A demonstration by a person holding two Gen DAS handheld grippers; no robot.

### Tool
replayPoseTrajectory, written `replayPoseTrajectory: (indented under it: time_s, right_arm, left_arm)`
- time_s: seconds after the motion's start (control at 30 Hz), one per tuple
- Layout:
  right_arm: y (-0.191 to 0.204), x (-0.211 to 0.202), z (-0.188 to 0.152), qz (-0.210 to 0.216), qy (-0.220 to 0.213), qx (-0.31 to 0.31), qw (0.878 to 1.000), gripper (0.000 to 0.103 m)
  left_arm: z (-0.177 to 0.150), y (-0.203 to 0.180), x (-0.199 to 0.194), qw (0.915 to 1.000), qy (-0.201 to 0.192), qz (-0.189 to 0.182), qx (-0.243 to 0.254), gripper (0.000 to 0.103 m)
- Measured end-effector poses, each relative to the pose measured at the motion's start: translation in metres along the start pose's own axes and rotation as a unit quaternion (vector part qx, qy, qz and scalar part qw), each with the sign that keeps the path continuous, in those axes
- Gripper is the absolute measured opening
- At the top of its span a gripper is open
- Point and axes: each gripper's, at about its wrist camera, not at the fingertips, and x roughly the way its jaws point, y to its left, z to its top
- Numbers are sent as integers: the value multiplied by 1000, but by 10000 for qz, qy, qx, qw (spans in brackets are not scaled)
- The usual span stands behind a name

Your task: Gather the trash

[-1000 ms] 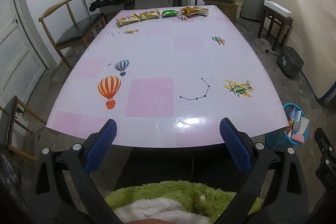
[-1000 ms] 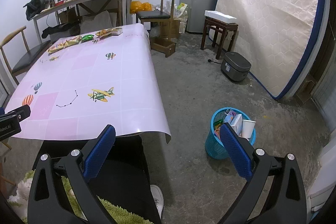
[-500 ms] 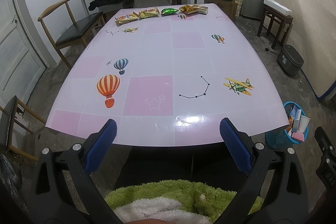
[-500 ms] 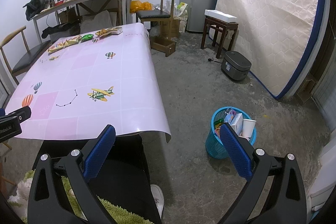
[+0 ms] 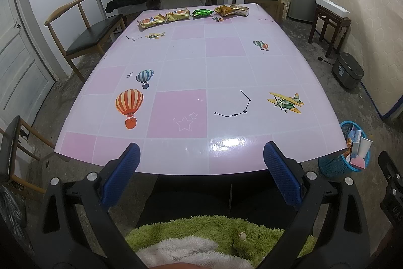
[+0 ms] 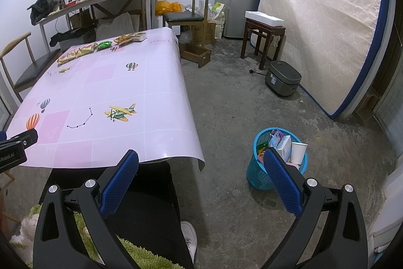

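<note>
Along the table's (image 5: pixel 226 72) far edge lie the snack wrappers (image 5: pixel 176 15), well apart from the left gripper (image 5: pixel 200 160) and right gripper (image 6: pixel 201 165), both spread and empty. Beside the table, a blue basket (image 6: pixel 259 175) holds cartons and a cup. Since earlier, the left view has edged slightly forward.

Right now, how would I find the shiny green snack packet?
Look at the pink checked table and follow it to the far edge, where a row of snack packets lies. The green packet sits in the middle of that row, the only green one among gold and yellow wrappers.
</note>
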Motion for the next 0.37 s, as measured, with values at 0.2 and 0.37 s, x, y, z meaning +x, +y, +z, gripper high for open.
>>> replayPoseTrajectory:
  time_s: [0.2,0.37]
  right_arm:
    - [0,0,0,0,4,3,10000,97]
    - [0,0,0,1,4,4,10000,97]
  left_arm:
    - [1,0,0,10000,8,-1,3,94]
    - [-2,-1,3,10000,40,-26,26,94]
